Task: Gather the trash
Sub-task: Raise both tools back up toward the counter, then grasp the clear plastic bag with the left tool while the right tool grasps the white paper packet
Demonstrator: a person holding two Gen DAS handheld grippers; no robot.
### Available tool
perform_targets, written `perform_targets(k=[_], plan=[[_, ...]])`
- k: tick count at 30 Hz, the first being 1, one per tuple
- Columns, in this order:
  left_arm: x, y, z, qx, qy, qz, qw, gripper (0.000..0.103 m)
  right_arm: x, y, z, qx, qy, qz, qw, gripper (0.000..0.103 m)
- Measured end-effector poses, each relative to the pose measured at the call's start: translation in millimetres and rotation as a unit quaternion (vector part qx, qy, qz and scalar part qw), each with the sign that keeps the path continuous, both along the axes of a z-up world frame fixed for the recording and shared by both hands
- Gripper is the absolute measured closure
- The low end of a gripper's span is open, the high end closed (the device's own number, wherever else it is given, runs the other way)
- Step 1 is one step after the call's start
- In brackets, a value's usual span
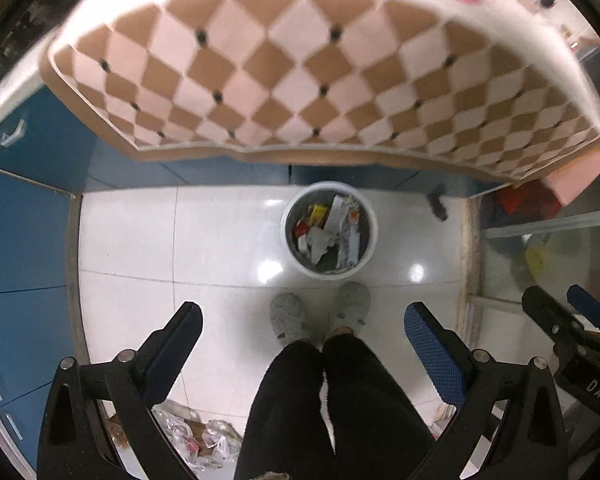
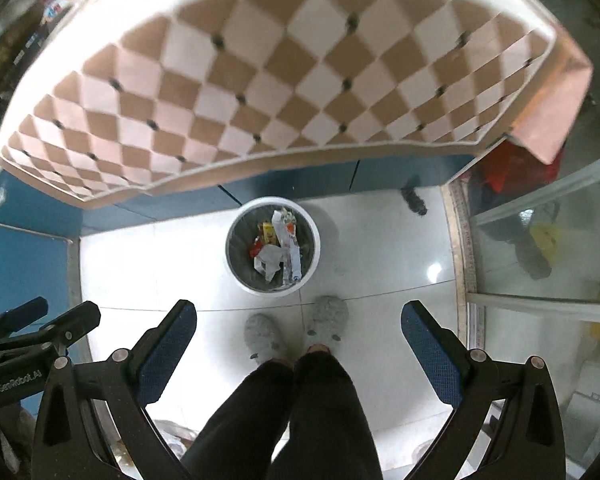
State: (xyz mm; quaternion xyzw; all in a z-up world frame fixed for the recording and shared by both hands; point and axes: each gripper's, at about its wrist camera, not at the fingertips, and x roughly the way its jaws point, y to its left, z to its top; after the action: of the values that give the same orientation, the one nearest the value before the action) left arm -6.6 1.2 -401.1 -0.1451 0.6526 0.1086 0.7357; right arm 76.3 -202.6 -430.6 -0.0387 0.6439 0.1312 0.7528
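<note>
1. Left wrist view. Left gripper (image 1: 302, 322) pointed straight down at the floor, jaws wide apart and holding nothing. Trash bin (image 1: 329, 236) upright on the white tiled floor (image 1: 140, 240), just ahead of the grey slippers (image 1: 288, 318), near the foot of the blue cabinets (image 1: 24, 232). Crumpled paper and wrappers (image 1: 328, 232) already lying inside the bin. Further loose trash (image 1: 196, 440), clear plastic and scraps, on the floor at the lower edge of the view, behind the legs. Checkered tablecloth (image 1: 284, 68) overhanging the table edge above the bin; blurred.

2. Right wrist view. Right gripper (image 2: 298, 326) likewise aimed downward, jaws spread, empty. Same bin (image 2: 273, 245) seen slightly left of centre, its white rim touching nothing, the contents well below the rim. Small dark object (image 2: 414, 198) on the floor near the cabinet base; too blurred to identify. Glass door (image 2: 548, 248) along the right side, bags dimly visible beyond it.

3. Step in hand, as judged: locating the next piece to collect, with part of the task done. Best done by turning toward the loose scraps behind the feet, lowering one gripper with jaws kept wide, and closing on a bunched fold rather than a flat sheet, since thin film is likely to slip.

4. Surface and room: glossy tiles with bright glare spots, grout lines visible; narrow standing space bounded by cabinets, table and door.
</note>
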Motion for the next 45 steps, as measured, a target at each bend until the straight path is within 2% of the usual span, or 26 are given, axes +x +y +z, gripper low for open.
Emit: perform_targets(k=[5, 8, 11, 15, 18, 21, 22, 26, 27, 28, 29, 32, 33, 34, 36, 38, 40, 41, 43, 45], plan=[[-3, 0, 48, -0.001, -0.035, -0.008, 0.9993, 0.0, -9, -3, 65, 0.006, -0.02, 0.008, 1.0, 0.0], [2, 6, 81, 0.014, -0.065, -0.009, 0.9978, 0.0, -7, -6, 98, 0.023, -0.027, 0.002, 0.999, 0.0], [21, 14, 115, 0.039, -0.108, -0.004, 0.9933, 0.0, 2, -7, 125, 0.051, -0.036, -0.006, 0.998, 0.0], [58, 35, 141, 0.073, -0.161, 0.006, 0.9842, 0.0, 31, -6, 148, 0.089, -0.047, -0.029, 0.995, 0.0], [100, 54, 141, 0.082, -0.158, 0.019, 0.9838, 0.0, 72, -7, 155, 0.121, -0.044, -0.047, 0.991, 0.0], [149, 77, 122, 0.045, -0.136, 0.044, 0.9887, 0.0, 118, -1, 152, 0.139, -0.041, -0.05, 0.988, 0.0], [166, 82, 114, 0.034, -0.125, 0.053, 0.9901, 0.0, 130, -1, 150, 0.139, -0.041, -0.048, 0.988, 0.0], [224, 93, 87, 0.028, -0.083, 0.066, 0.994, 0.0, 208, 4, 124, 0.152, -0.023, -0.039, 0.987, 0.002], [243, 96, 72, 0.018, -0.064, 0.067, 0.9956, 0.0, 232, 5, 115, 0.162, -0.019, -0.035, 0.986, 0.018], [253, 98, 63, 0.012, -0.053, 0.067, 0.9963, 0.001, 248, 7, 107, 0.163, -0.016, -0.031, 0.986, 0.047], [266, 98, 50, 0.001, -0.039, 0.066, 0.9971, 0.001, 275, 14, 94, 0.151, -0.004, -0.019, 0.988, 0.056], [288, 97, 30, -0.02, -0.011, 0.067, 0.9975, 0.001, 326, 31, 63, 0.145, 0.02, 0.01, 0.989, 0.067], [294, 97, 23, -0.027, -0.003, 0.07, 0.9972, 0.003, 338, 38, 54, 0.141, 0.029, 0.022, 0.989, 0.078], [297, 96, 21, -0.03, -0.003, 0.074, 0.9968, 0.003, 349, 45, 46, 0.143, 0.039, 0.035, 0.988, 0.087], [303, 93, 23, -0.031, -0.013, 0.077, 0.9964, 0.003, 361, 58, 36, 0.141, 0.051, 0.054, 0.987, 0.093], [306, 85, 25, -0.02, -0.016, 0.079, 0.9965, 0.013, 370, 70, 29, 0.151, 0.05, 0.078, 0.984, 0.096], [308, 77, 29, -0.01, -0.018, 0.075, 0.997, 0.034, 374, 77, 27, 0.162, 0.056, 0.09, 0.981, 0.098], [308, 73, 32, 0.007, -0.015, 0.073, 0.9972, 0.038, 376, 81, 25, 0.166, 0.061, 0.098, 0.979, 0.098], [305, 69, 38, 0.037, -0.011, 0.071, 0.9968, 0.077, 379, 84, 24, 0.167, 0.065, 0.112, 0.977, 0.098], [299, 73, 46, 0.04, -0.018, 0.079, 0.9959, 0.091, 383, 84, 23, 0.174, 0.076, 0.112, 0.975, 0.098]])
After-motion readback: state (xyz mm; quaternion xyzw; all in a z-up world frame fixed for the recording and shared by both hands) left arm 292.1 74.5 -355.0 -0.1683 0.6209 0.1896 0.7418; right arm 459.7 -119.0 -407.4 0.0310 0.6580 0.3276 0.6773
